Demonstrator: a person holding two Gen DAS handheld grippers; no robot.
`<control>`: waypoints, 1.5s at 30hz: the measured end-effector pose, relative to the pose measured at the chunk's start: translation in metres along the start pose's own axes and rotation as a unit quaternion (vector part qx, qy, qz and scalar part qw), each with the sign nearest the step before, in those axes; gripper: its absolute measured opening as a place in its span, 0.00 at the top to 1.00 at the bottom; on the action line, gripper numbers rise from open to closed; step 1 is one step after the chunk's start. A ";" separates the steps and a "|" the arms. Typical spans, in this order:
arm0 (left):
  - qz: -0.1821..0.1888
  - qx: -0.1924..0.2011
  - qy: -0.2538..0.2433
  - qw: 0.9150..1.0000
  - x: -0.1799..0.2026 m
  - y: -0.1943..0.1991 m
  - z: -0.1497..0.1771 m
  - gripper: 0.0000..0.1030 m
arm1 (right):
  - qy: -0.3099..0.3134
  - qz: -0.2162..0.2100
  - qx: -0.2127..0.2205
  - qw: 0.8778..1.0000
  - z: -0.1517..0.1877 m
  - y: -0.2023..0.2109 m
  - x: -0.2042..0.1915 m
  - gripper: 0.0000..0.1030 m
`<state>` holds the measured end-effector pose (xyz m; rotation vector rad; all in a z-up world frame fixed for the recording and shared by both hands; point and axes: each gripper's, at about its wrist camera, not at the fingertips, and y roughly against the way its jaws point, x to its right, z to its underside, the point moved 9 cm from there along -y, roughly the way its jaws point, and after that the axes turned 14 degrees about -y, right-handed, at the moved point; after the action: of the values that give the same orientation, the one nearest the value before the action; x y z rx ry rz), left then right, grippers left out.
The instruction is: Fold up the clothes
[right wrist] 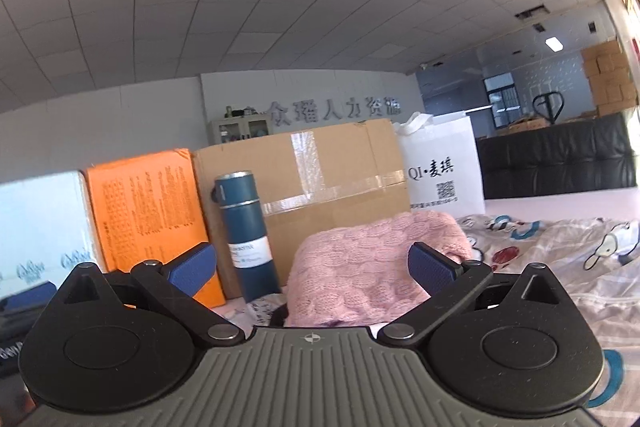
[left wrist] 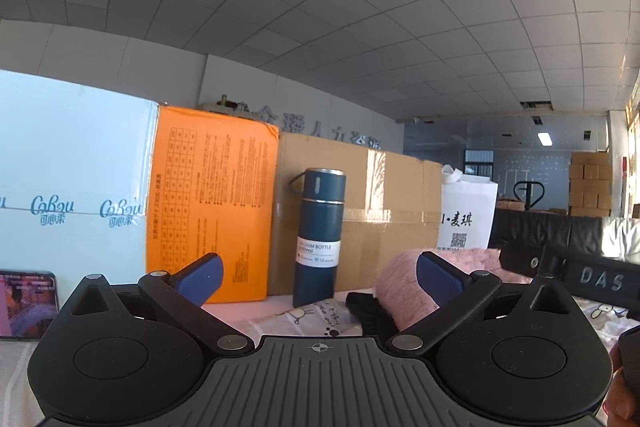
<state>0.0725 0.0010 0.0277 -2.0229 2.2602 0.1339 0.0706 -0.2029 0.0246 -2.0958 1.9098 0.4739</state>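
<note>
Presently both units point level across the work surface toward a row of packages; left hand-held gripper (left wrist: 319, 281) has its blue pads (left wrist: 202, 277) spread wide with nothing between them; right hand-held gripper (right wrist: 313, 267) is likewise spread wide, its pads (right wrist: 434, 269) clear of any cloth and holding nothing; pink knitted garment (right wrist: 360, 267), the task item, lies bunched in a thick mound directly ahead of the right unit, between its fingers in that view but beyond them; in the left wrist view the same garment (left wrist: 404, 281) sits behind the right-hand pad, to the right of centre; a black item (left wrist: 370, 311) lies at its near foot, and whether it is clothing cannot be told; cartoon-printed sheet (right wrist: 560, 259) covers the surface beneath and spreads away to the right; dark blue vacuum bottle (left wrist: 319, 235) stands upright just left of the garment, in front of a taped cardboard box (right wrist: 320, 179); orange box (left wrist: 208, 203) stands beside the cardboard box on its left; pale blue package (left wrist: 72, 167) stands further left again; white paper bag (right wrist: 444, 167) with printed characters and a code square stands to the right of the cardboard box, behind the garment; phone (left wrist: 26, 303) with a lit screen sits at the far left edge of the left wrist view; black sofa (right wrist: 560, 167) stands well behind
</note>
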 end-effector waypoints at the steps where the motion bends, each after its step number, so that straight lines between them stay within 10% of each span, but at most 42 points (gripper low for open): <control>1: 0.000 0.002 0.006 1.000 -0.002 0.000 0.002 0.00 | 0.011 0.011 0.005 1.000 0.003 -0.002 0.001 0.00; 11: -0.027 0.022 0.005 0.999 -0.009 0.008 0.014 0.00 | 0.045 0.092 0.067 0.993 0.016 -0.020 0.027 0.00; 45: -0.009 0.021 -0.031 0.999 0.007 0.007 0.017 0.00 | 0.048 0.060 0.048 0.996 0.024 -0.023 0.020 0.00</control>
<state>0.0647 -0.0028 0.0095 -1.9891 2.1899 0.1441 0.0933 -0.2096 -0.0059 -1.9862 2.0770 0.3042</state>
